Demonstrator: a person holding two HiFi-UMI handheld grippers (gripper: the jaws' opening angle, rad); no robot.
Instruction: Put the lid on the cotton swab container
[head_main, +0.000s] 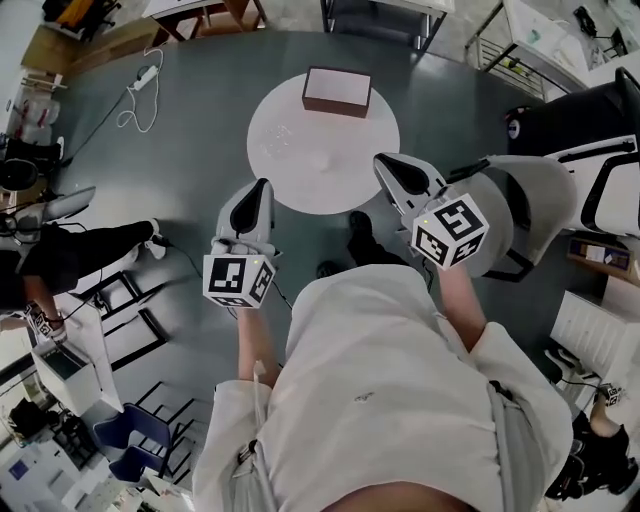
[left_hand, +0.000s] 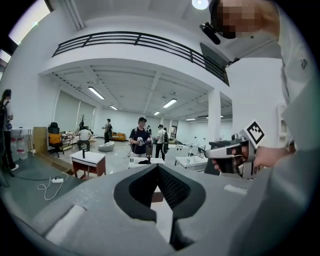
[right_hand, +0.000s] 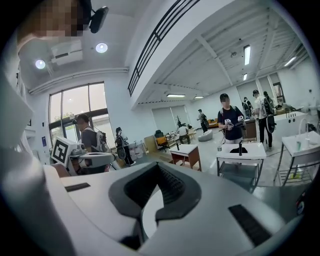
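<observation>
Boxy container (head_main: 336, 90) on round white table (head_main: 300, 170), grey floor (head_main: 200, 130) around.

Both arms reach forward, the left hand-held gripper (head_main: 262, 188) and right hand-held gripper (head_main: 388, 165) side by side, jaws together, empty.

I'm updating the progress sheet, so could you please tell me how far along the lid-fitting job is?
Done: nothing that shows. In hand: nothing. The left gripper and right gripper are both shut and empty, held in the air by the near edge of the round table, which carries a box. Left: everything. I cannot make out the container or lid here, so picking up and fitting the lid remain.
</observation>
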